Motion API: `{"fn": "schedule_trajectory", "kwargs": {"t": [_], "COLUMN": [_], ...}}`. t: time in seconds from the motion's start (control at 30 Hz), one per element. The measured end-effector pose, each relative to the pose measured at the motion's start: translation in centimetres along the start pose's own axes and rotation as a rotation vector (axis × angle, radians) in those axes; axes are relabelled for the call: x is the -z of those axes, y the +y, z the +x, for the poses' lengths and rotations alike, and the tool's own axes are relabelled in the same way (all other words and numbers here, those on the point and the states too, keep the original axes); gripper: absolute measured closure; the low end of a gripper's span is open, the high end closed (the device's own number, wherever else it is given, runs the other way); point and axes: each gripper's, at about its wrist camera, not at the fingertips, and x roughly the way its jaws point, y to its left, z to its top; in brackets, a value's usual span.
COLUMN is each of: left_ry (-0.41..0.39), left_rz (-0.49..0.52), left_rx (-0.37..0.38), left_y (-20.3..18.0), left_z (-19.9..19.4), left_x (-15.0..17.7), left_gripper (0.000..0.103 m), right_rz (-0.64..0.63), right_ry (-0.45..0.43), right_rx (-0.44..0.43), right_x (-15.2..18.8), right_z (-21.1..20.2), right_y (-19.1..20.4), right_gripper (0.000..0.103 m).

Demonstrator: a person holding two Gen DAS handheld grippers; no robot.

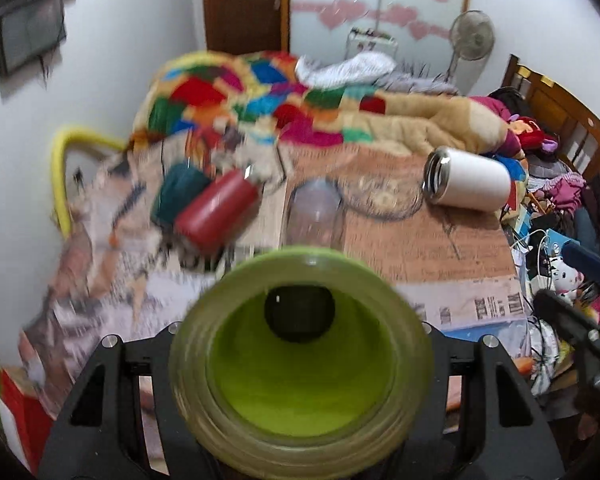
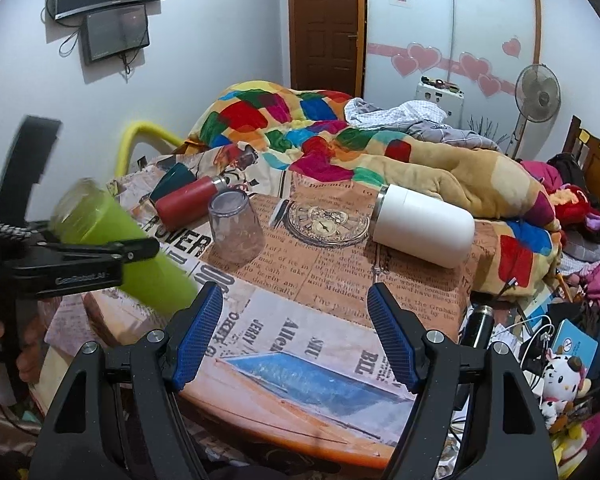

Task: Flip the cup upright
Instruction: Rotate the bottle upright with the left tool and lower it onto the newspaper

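My left gripper (image 2: 140, 250) is shut on a lime green cup (image 2: 116, 248) and holds it tilted in the air over the table's left side. In the left wrist view the green cup (image 1: 300, 364) fills the lower middle, its open mouth facing the camera, and hides the fingertips. My right gripper (image 2: 294, 334) is open and empty, low over the newspaper-covered table (image 2: 340, 280). A clear cup (image 2: 236, 230) stands upside down on the table, a red bottle (image 2: 188, 202), a teal cup (image 2: 172, 180) and a white tumbler (image 2: 424, 228) lie on their sides.
A patchwork blanket (image 2: 300, 136) and clothes are heaped on the bed behind the table. Cables, a box and a plush toy (image 2: 560, 376) crowd the right side. A yellow chair frame (image 2: 140, 136) stands at the far left by the wall.
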Motion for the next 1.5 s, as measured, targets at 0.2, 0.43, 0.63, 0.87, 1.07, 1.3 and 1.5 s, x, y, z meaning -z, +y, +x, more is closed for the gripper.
{"fn": "schedule_trajectory", "kwargs": {"t": [0.2, 0.43, 0.63, 0.87, 1.07, 1.3, 1.5], "left_ry": [-0.050, -0.028, -0.013, -0.002, 0.018, -0.010, -0.206], "left_rz": [0.027, 0.036, 0.038, 0.038, 0.087, 0.095, 0.098], "left_rx": [0.040, 0.077, 0.072, 0.077, 0.087, 0.117, 0.174], "left_y": [-1.3, -2.4, -2.8, -2.7, -3.2, -2.5, -1.1], "left_z": [0.6, 2.8, 4.3, 5.0, 4.5, 0.0, -10.3], "left_x": [-2.9, -2.3, -0.7, 0.2, 0.4, -0.4, -0.7], "left_gripper": [0.040, 0.040, 0.040, 0.040, 0.040, 0.040, 0.039], "right_rz": [0.027, 0.050, 0.040, 0.033, 0.048, 0.068, 0.081], "right_ry": [-0.006, -0.008, 0.000, -0.004, -0.027, -0.097, -0.238], "right_rx": [0.004, 0.007, 0.024, 0.038, 0.034, 0.039, 0.035], "right_x": [-0.3, -0.4, 0.0, 0.0, -0.2, -1.1, -2.3], "right_z": [0.2, 0.2, 0.4, 0.2, -1.0, -4.4, -10.5], "right_y": [-0.4, -1.0, -0.9, -0.8, -0.9, -0.7, 0.2], "right_gripper": [0.031, 0.031, 0.031, 0.031, 0.031, 0.031, 0.031]}}
